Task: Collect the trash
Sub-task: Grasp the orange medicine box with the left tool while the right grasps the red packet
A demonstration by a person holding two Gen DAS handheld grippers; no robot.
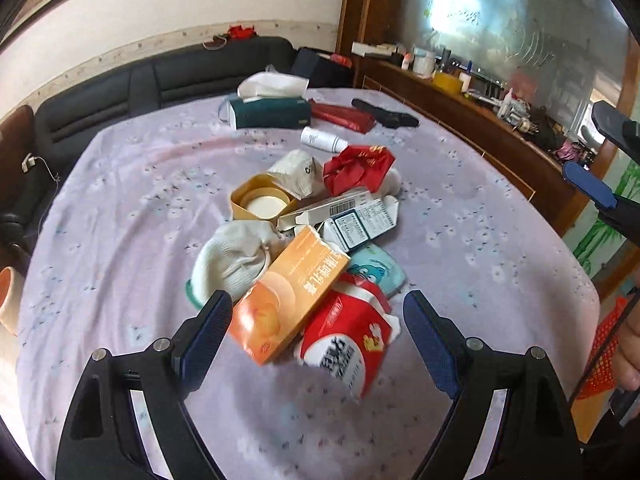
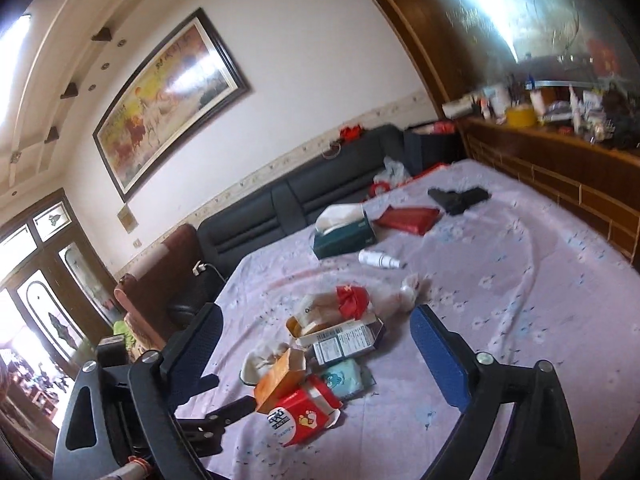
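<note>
Left wrist view: the left gripper [image 1: 318,312] is seen with jaws spread wide, nothing clamped; an orange carton [image 1: 286,296] and a red-and-white packet [image 1: 346,340] lie between the jaws without being pressed. These sit at the near edge of a trash pile on the lilac floral worktop [image 1: 480,248], together with a grey cloth pouch [image 1: 232,258], a round gold box [image 1: 262,202], white barcode cartons [image 1: 352,216] and a crumpled red wrapper [image 1: 358,168]. A green tissue box [image 1: 272,112] is noted well behind the pile. The right gripper's blue pads [image 1: 592,188] are visible at the right edge. Right wrist view: the right gripper [image 2: 316,316] is recorded with jaws open and empty, above the same pile; the orange carton [image 2: 280,380] and red-and-white packet [image 2: 304,416] lie nearest, the tissue box [image 2: 344,234] farther back.
</note>
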